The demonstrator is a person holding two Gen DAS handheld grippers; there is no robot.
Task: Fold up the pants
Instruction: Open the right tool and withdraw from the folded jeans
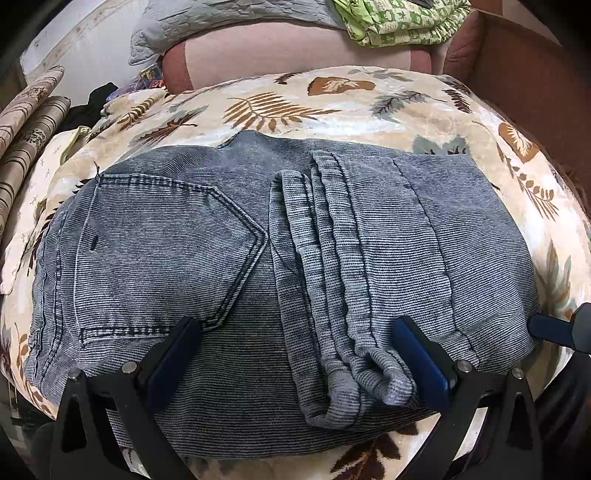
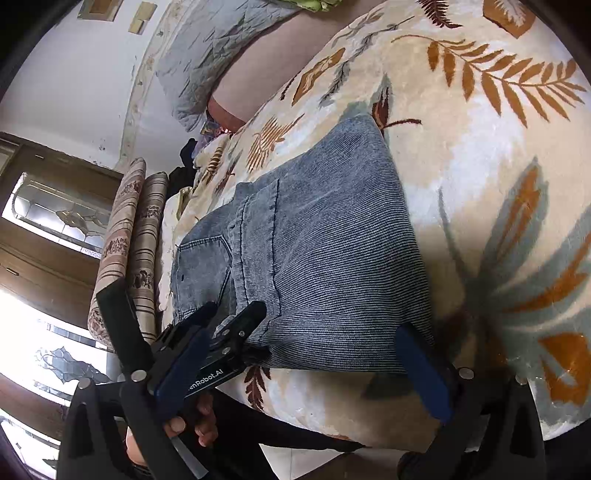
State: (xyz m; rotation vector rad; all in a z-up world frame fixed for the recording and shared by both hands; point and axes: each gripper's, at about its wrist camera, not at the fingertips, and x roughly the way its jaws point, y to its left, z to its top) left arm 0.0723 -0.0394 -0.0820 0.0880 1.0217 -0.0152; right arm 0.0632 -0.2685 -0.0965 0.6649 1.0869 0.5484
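Observation:
The grey-blue denim pants (image 1: pixel 229 258) lie folded into a compact stack on the leaf-patterned blanket (image 1: pixel 332 99), back pocket up at the left, leg folds at the right. My left gripper (image 1: pixel 295 332) is open, its fingers spread over the near edge of the pants, holding nothing. The right gripper shows at the right edge of the left wrist view (image 1: pixel 554 328). In the right wrist view the pants (image 2: pixel 325 266) lie ahead, and my right gripper (image 2: pixel 306 350) is open at their near edge, empty. The left gripper (image 2: pixel 229 325) shows there too, at the pants' near left corner.
A pink sofa back (image 1: pixel 295 48) with a grey quilted cover (image 1: pixel 221 18) and green patterned cloth (image 1: pixel 399 18) lies behind. Striped rolled cushions (image 1: pixel 29 140) stand at the left. A wooden cabinet with glass (image 2: pixel 55 221) is at the far left. The blanket's front edge is near.

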